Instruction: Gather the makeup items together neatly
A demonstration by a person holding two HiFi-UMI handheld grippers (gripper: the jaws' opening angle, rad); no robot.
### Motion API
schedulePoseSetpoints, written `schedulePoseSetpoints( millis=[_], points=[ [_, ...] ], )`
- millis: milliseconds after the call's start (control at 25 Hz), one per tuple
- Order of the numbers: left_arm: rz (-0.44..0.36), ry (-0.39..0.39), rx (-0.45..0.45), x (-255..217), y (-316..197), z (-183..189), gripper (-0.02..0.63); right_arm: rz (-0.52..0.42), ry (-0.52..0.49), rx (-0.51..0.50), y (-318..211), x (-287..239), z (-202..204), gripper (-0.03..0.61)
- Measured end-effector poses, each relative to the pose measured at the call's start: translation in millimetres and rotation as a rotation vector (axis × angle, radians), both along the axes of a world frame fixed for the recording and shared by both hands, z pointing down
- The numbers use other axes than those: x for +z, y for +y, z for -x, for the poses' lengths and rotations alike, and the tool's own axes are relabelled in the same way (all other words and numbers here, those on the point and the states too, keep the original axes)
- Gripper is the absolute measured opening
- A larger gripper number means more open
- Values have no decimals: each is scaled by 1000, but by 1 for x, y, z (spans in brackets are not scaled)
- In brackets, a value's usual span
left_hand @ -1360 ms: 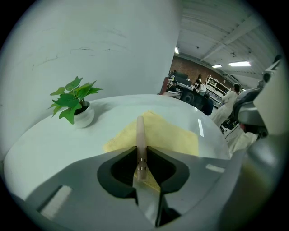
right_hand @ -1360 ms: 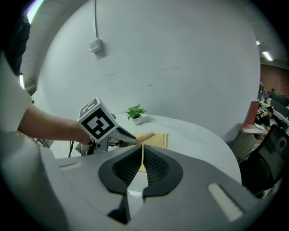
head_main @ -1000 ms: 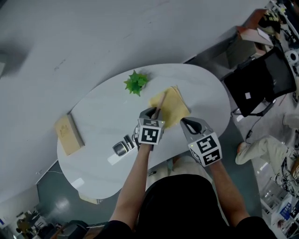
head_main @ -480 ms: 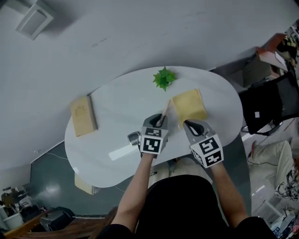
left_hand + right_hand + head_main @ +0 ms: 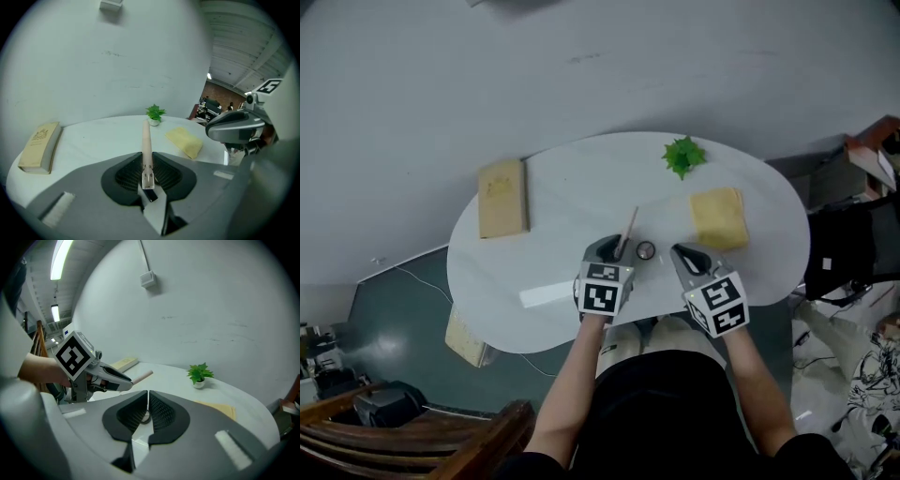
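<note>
My left gripper (image 5: 615, 247) (image 5: 147, 161) is shut on a slim beige makeup stick (image 5: 629, 228) (image 5: 146, 136), which points away from me over the white oval table (image 5: 572, 187). The stick (image 5: 142, 376) juts from that gripper (image 5: 123, 382) in the right gripper view too. A small round item (image 5: 646, 250) lies on the table between the two grippers, apart from both. My right gripper (image 5: 682, 254) (image 5: 147, 399) is shut with nothing in it and hangs over the table's near edge. Its own jaws partly hide the round item (image 5: 142, 417) in the right gripper view.
A tan book (image 5: 502, 197) lies at the table's left end, a small green plant (image 5: 682, 156) at the far right, and a folded yellow cloth (image 5: 719, 217) beside my right gripper. A wooden chair (image 5: 441, 441) stands at lower left, and a black chair (image 5: 853, 253) at the right.
Both grippers have moved left along the table, away from the yellow cloth, the left one carrying the stick. The silver items by the left gripper no longer show.
</note>
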State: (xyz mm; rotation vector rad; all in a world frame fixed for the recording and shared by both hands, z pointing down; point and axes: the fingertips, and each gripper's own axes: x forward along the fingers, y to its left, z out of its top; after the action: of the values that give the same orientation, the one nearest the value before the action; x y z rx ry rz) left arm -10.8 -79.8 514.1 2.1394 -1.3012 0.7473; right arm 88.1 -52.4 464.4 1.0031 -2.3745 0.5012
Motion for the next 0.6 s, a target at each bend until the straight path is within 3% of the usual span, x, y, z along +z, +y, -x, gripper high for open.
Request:
schedulePoseSetpoints(
  millis=[600],
  points=[
    [56,39,-199,26,40,109,63,8,38,-99,13,3,81,18]
  ],
)
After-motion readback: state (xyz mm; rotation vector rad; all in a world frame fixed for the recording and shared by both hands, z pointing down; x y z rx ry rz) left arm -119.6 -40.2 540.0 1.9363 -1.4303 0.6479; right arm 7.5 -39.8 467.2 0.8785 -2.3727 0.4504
